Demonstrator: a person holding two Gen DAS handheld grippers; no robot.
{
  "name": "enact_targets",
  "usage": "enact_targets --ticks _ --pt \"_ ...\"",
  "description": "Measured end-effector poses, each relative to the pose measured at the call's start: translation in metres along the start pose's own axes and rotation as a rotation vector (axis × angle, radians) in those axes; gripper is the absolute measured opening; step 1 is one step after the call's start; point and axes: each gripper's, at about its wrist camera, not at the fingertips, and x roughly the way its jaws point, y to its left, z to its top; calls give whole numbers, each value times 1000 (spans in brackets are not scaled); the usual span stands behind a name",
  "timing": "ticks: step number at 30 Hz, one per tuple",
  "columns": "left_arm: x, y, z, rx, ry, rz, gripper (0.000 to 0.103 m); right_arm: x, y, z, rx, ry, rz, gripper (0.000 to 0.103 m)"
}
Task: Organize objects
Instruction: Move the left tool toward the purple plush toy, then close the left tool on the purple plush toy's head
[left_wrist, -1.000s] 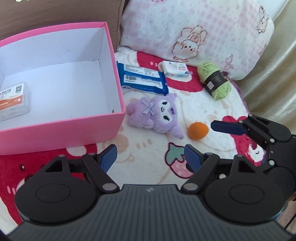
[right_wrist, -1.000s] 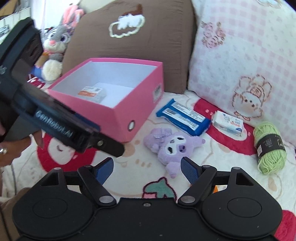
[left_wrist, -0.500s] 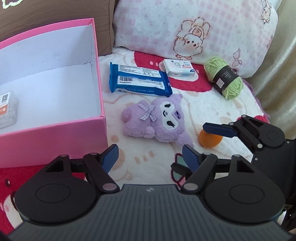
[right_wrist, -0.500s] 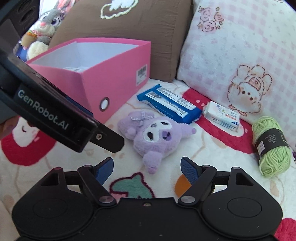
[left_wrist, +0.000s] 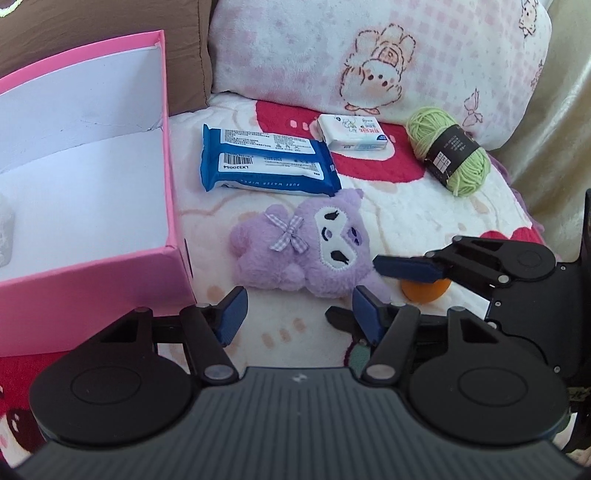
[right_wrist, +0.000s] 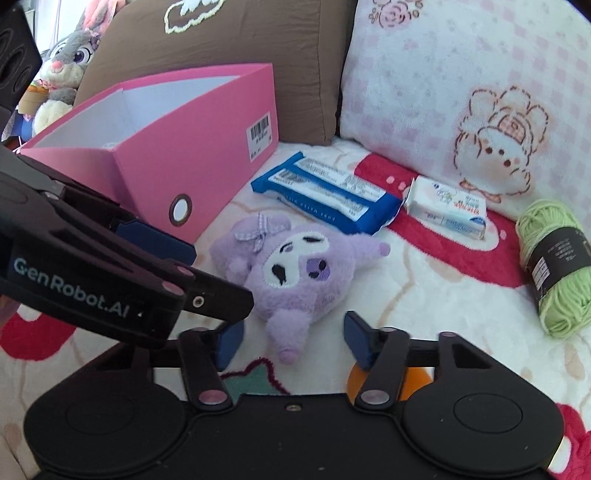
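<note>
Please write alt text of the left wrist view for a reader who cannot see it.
The closing left claw hangs just before a purple plush toy lying on a patterned blanket, nothing between its jaws. The right claw reaches over an orange ball; an open pink box stands left.

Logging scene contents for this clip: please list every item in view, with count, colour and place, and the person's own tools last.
storage box: one, pink with white inside, left on the blanket, open
wipes pack: one, blue, lying beside the box
plush toy: one, purple, lying in front of the wipes
tissue pack: one, white, by the pink pillow
yarn ball: one, green with black band, far right
orange ball: one, orange, right of the plush, partly hidden
pillows: two, pink and brown, at the back
rabbit toy: one, grey, behind the box
blanket: one, white and red, under everything
left tool: closing, nothing between
right tool: closing, plush ear tip between, untouched
</note>
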Motion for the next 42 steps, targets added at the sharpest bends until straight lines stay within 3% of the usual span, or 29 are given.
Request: enact_targets --ticks 1,4,11,22,28,32,35,40,42 --pt "1 0 -1 6 4 4 61 1 0 0 6 5 -1 35" --pt "3 3 -3 -11 10 -5 61 0 -5 2 47 14 31 19" --pt "1 6 -4 -36 28 -47 60 -19 1 2 39 76 95 17" --pt "-2 2 -5 -20 65 -111 64 -43 -1 -11 -118 132 70 13" --pt "9 6 -7 -14 90 -81 67 -35 -5 -19 -158 199 71 13" --pt "14 17 -8 -91 103 -118 67 -34 -9 -21 -158 208 82 13" --pt "13 23 -8 -144 82 -145 61 -38 -14 -18 -132 188 97 14" --pt "15 23 -8 -181 72 -205 40 -51 -19 -11 -66 146 165 37" --pt "16 21 -8 -181 66 -201 40 -52 -21 -8 -29 140 186 47"
